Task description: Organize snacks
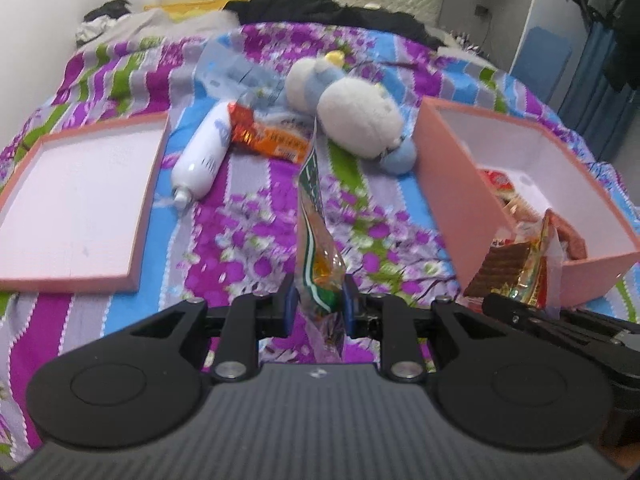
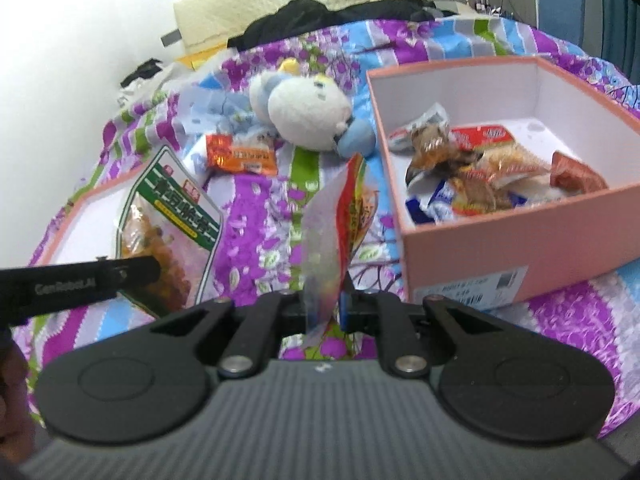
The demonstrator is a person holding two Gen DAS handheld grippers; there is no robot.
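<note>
My left gripper (image 1: 319,305) is shut on a green snack packet (image 1: 314,216), held edge-on above the bedspread; the same green snack packet (image 2: 172,220) shows its face at the left of the right wrist view. My right gripper (image 2: 326,307) is shut on a red and clear snack packet (image 2: 340,232), held up left of the pink box (image 2: 480,256). That red packet (image 1: 516,270) also shows beside the pink box (image 1: 452,184) in the left wrist view. Several snacks (image 2: 472,172) lie inside the box. An orange snack bar (image 1: 268,138) lies on the bed; the orange bar (image 2: 240,156) is near the plush.
The pink box lid (image 1: 80,200) lies upturned at the left. A white bottle (image 1: 204,156) and a white and blue plush toy (image 1: 356,116) lie on the floral bedspread (image 1: 248,240). Black clothes (image 1: 320,4) are heaped by the headboard.
</note>
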